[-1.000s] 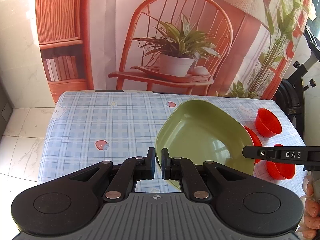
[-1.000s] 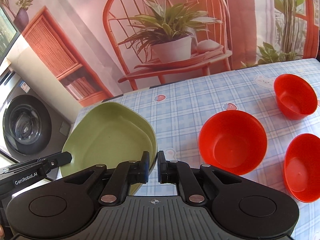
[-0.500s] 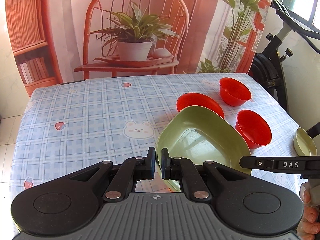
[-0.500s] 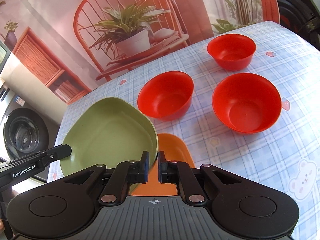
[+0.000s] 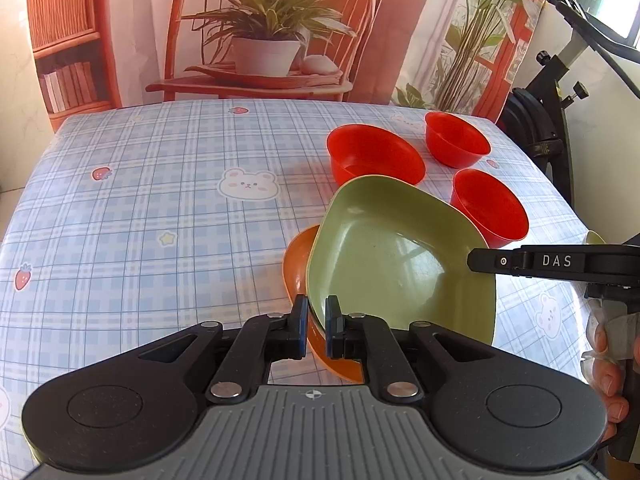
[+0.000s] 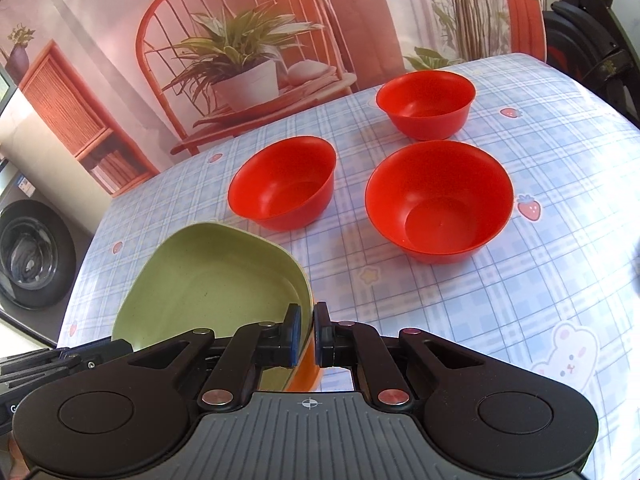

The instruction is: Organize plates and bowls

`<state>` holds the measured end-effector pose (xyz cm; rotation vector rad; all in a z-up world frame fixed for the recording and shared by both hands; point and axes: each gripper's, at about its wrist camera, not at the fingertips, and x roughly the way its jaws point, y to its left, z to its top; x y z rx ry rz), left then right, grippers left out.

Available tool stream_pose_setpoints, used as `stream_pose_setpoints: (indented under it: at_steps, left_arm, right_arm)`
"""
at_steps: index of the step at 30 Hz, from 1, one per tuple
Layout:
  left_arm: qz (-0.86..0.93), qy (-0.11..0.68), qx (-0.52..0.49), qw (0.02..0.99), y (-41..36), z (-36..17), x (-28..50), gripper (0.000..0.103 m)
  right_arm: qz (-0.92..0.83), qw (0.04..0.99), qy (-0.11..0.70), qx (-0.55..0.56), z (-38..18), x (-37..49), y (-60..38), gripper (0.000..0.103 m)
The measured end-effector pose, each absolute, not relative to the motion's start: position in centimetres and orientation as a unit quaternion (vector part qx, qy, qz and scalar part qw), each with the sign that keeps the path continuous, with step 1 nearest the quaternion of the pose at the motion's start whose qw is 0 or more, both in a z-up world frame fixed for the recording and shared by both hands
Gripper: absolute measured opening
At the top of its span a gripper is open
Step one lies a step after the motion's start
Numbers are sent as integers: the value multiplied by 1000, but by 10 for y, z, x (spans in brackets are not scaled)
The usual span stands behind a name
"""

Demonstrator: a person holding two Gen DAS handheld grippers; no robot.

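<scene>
Here both claws are clamped on the green plate (image 5: 394, 256), the left claw (image 5: 316, 322) on its near-left rim and the right claw (image 6: 307, 334) on its right rim. It is just above the orange plate (image 5: 296, 264) on the counter (image 5: 160, 208), near three red bowls.

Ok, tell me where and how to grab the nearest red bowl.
Take the nearest red bowl by its rim, from above, one finger inside the wall and one outside. It stands upright and open with nothing in it, and its walls are too wide and round to span. The near edge faces the right gripper, with bare tablecloth between them.
</scene>
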<state>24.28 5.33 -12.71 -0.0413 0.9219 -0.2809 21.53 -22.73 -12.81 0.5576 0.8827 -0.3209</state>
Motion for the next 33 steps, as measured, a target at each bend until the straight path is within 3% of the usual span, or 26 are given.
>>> stream_pose_setpoints:
  at_steps: [11,33]
  left_arm:
    - [-125,455,-50,880,44,-136,228,15]
    - [-133,496,-90,853,45,-157,228,17]
  right_arm:
    - [-106,874,454,137,-122,257,-226,6]
    - [-79,868,484,76,-139,295,-214,7]
